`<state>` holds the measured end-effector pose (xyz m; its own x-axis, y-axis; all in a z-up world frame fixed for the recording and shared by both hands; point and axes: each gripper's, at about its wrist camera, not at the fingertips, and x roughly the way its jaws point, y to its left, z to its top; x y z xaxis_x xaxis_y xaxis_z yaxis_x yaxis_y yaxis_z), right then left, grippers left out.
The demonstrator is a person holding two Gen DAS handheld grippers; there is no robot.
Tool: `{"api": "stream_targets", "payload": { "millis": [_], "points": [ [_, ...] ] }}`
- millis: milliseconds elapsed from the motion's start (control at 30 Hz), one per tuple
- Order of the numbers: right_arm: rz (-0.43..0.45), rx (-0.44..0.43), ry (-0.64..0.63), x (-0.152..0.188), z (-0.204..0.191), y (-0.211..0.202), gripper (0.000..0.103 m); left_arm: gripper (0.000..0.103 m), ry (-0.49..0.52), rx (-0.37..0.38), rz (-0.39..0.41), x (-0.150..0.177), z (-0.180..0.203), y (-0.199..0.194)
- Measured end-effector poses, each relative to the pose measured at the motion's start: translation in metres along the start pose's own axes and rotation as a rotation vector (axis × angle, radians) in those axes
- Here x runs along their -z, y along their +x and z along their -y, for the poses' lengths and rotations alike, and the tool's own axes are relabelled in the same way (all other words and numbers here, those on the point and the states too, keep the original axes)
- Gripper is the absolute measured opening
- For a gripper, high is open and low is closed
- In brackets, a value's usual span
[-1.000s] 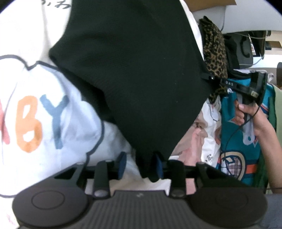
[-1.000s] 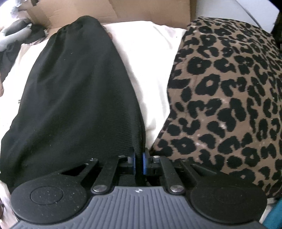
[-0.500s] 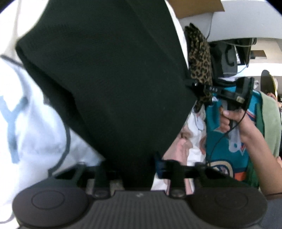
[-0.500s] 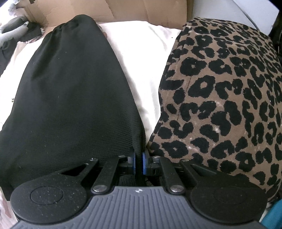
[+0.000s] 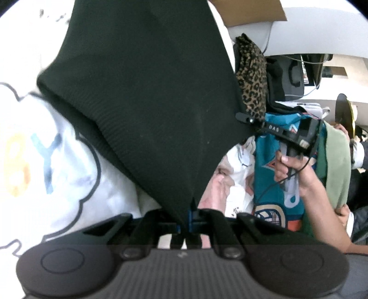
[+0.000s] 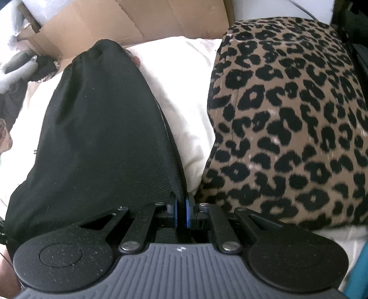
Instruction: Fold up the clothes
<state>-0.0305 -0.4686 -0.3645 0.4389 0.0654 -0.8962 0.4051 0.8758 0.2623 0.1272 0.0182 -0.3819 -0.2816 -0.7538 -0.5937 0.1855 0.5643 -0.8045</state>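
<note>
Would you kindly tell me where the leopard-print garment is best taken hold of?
Judging by its pose, grip the leopard-print garment at its near left edge, coming from the cream fabric side: that edge lies exposed there, beside the right hand-held gripper.

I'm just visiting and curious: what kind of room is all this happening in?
Probably a cluttered home or workroom used for sorting laundry: heaped clothes such as a leopard-print garment and a teal printed shirt, plus a cardboard box behind.
</note>
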Motion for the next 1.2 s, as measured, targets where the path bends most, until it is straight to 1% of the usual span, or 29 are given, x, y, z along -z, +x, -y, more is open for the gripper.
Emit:
{"api": "stream_targets", "payload": {
  "millis": [133,233,367,467,567,633,800,967,1067,1200],
  "points": [
    [0.004,-0.042,0.068,0.01,-0.005,-0.007,0.004,0.006,0.031,-0.029,0.008,-0.003,0.009,-0.024],
    [-0.014,-0.084,0.091,0.018,-0.011,-0.009,0.004,0.005,0.041,-0.054,0.005,-0.004,0.011,-0.044],
    [-0.049,-0.154,0.123,0.028,-0.026,-0.006,0.004,0.005,0.039,-0.076,-0.021,-0.005,0.012,-0.068],
    [-0.088,-0.202,0.126,0.036,-0.033,-0.01,0.004,0.005,0.058,-0.113,-0.019,-0.009,0.018,-0.087],
    [-0.122,-0.247,0.13,0.041,-0.049,-0.005,0.004,0.005,0.082,-0.15,-0.004,-0.012,0.019,-0.107],
    [-0.136,-0.263,0.115,0.044,-0.057,-0.005,0.004,0.005,0.089,-0.18,0.001,-0.011,0.018,-0.115],
    [-0.17,-0.299,0.078,0.048,-0.076,-0.005,0.004,0.005,0.061,-0.221,0.001,0.001,0.004,-0.126],
    [-0.219,-0.338,0.07,0.057,-0.093,0.002,0.004,0.005,-0.008,-0.262,0.025,0.01,-0.015,-0.133],
    [-0.249,-0.356,0.049,0.065,-0.108,0.008,0.004,0.005,-0.036,-0.282,0.027,0.015,-0.026,-0.135],
    [-0.277,-0.367,0.033,0.07,-0.119,0.015,0.004,0.005,-0.039,-0.303,0.034,0.017,-0.033,-0.139]
  ]
}}
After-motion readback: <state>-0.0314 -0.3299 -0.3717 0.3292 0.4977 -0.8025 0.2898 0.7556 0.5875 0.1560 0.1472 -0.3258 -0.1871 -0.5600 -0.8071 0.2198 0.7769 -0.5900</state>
